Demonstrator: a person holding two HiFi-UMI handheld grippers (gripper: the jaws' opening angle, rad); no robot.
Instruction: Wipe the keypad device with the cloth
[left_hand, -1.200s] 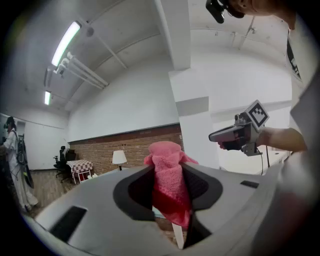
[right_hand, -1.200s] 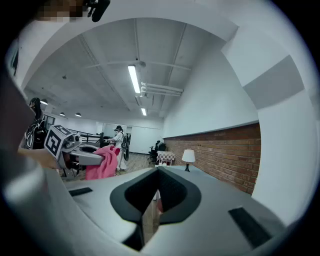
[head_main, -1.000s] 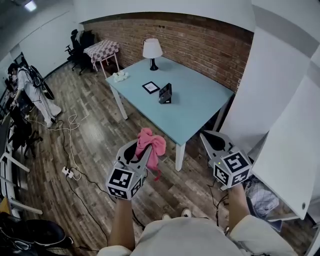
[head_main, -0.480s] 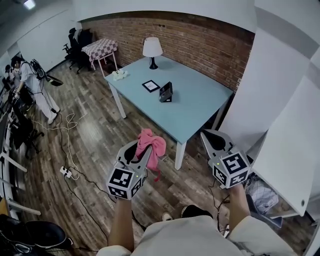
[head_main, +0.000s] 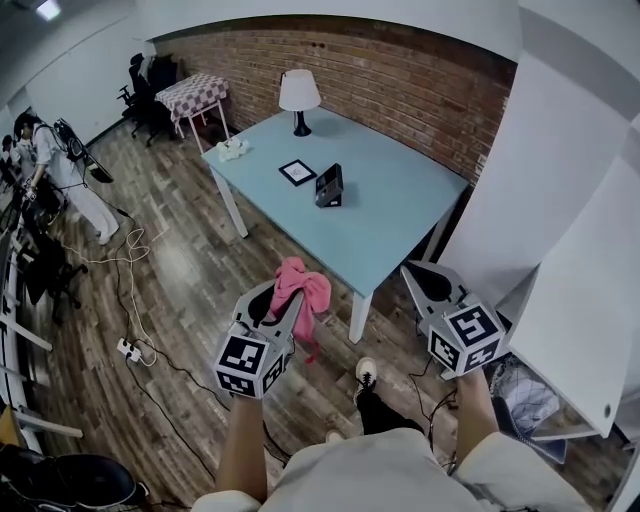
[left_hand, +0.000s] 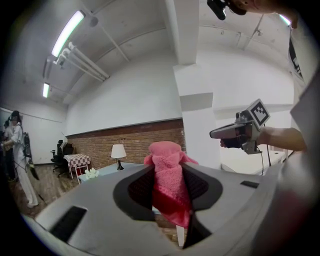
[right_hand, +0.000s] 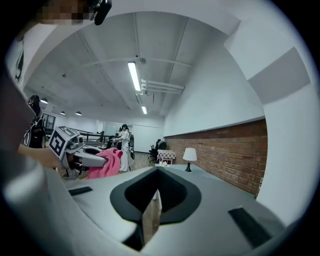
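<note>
The black keypad device stands upright near the middle of the light blue table, well ahead of both grippers. My left gripper hangs in the air short of the table's near corner, shut on a pink cloth that bunches above the jaws and droops below them. The left gripper view shows the cloth squeezed between the jaws. My right gripper is level with it on the right, jaws together and empty; its own view shows them meeting.
On the table stand a white-shaded lamp, a flat framed square and a white lump. A brick wall runs behind it. A checkered side table stands far left, a cable and power strip lie on the wood floor, and a person stands at left.
Both grippers keep their pose and the cloth stays held. My leg has stepped forward and the table has come slightly nearer. The person at left has shifted.
</note>
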